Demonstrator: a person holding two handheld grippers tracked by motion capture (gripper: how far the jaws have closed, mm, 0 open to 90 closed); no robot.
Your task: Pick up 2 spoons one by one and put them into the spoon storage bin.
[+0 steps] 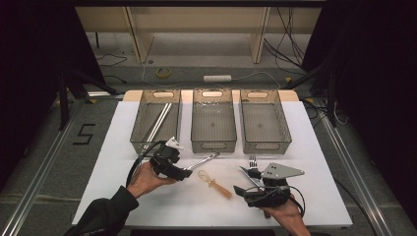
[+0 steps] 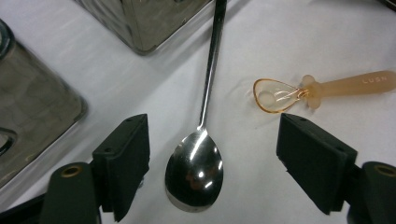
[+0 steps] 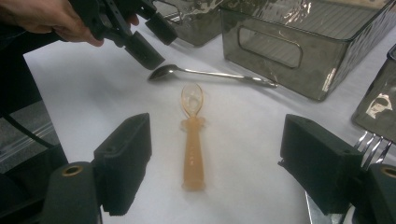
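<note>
Beside right gripper [image 1: 246, 189]: fork [image 1: 253, 162], handle hidden.

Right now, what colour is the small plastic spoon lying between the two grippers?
Translucent orange, the small plastic spoon shows best in the right gripper view.

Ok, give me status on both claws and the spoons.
Left claw open over metal spoon. Right claw open, lined on orange spoon. Nothing blocking.

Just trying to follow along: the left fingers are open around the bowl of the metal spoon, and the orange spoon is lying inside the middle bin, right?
Not quite. The orange spoon lies on the white table, not in the middle bin, as the high view shows. The left fingers are indeed open around the metal spoon.
</note>
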